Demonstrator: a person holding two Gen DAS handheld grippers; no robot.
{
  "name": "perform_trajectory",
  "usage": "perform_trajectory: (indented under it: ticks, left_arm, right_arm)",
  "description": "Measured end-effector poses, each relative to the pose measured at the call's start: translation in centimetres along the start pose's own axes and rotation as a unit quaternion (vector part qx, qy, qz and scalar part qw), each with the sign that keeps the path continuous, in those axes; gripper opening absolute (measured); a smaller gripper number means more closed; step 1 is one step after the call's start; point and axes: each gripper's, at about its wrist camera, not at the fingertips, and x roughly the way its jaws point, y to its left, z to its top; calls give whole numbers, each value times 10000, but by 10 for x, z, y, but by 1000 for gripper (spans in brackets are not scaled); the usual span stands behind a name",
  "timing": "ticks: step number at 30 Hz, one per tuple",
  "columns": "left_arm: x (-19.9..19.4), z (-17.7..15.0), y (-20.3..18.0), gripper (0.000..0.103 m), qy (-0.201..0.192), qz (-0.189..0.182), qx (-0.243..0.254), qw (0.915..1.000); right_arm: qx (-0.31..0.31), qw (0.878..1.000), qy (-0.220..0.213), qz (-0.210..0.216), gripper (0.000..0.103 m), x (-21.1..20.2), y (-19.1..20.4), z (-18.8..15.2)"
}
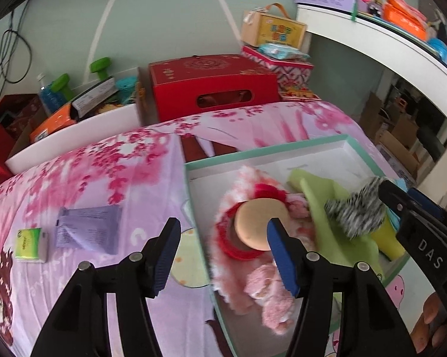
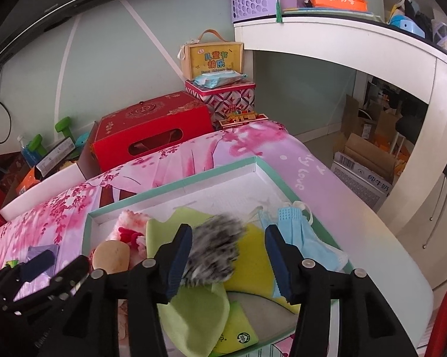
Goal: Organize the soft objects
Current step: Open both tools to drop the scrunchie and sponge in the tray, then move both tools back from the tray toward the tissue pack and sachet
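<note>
A shallow white box with a mint-green rim point(image 1: 253, 148) lies on the pink floral bedspread. Inside it sit a pink fluffy piece point(image 1: 253, 184), a beige round puff point(image 1: 259, 223), a green cloth point(image 1: 318, 208), a yellow sponge point(image 2: 256, 250) and a blue face mask point(image 2: 309, 238). My left gripper point(image 1: 223, 226) is open and empty, straddling the box's left wall. Over the box, my right gripper point(image 2: 227, 232) is open. A blurred grey-and-white furry thing point(image 2: 214, 247) lies loose between its fingers, against the left one and clear of the right one. A purple packet point(image 1: 89, 229) and a green tissue pack point(image 1: 29, 244) rest on the bedspread.
A red carton point(image 1: 211, 86) and patterned tins stand behind the bed against the wall. A white desk point(image 2: 342, 38) with baskets arches over the right side. A cardboard box point(image 2: 363, 172) sits on the floor there. A person's fingers point(image 1: 431, 321) hold the right gripper's handle.
</note>
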Motion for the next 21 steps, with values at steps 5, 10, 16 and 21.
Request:
perform_trajectory:
  ticks: [5,10,16,21]
  left_arm:
    - [0,1,16,94,15,223,-282,9994]
    - [7,0,34,95,139,426,-663,9968]
    - [11,-4,50,96,261,579,-982,9931]
    - [12,-6,56,96,297,632,-1070,9918]
  right_arm:
    - [-111,9999,41,-89,77,1,3,0]
    - [-194,9997,97,-111,103,4,4,-1]
    - [-258,9995,166,-94,103,7,7,-2]
    - [-317,9991,232,-128,103,9,10,-4]
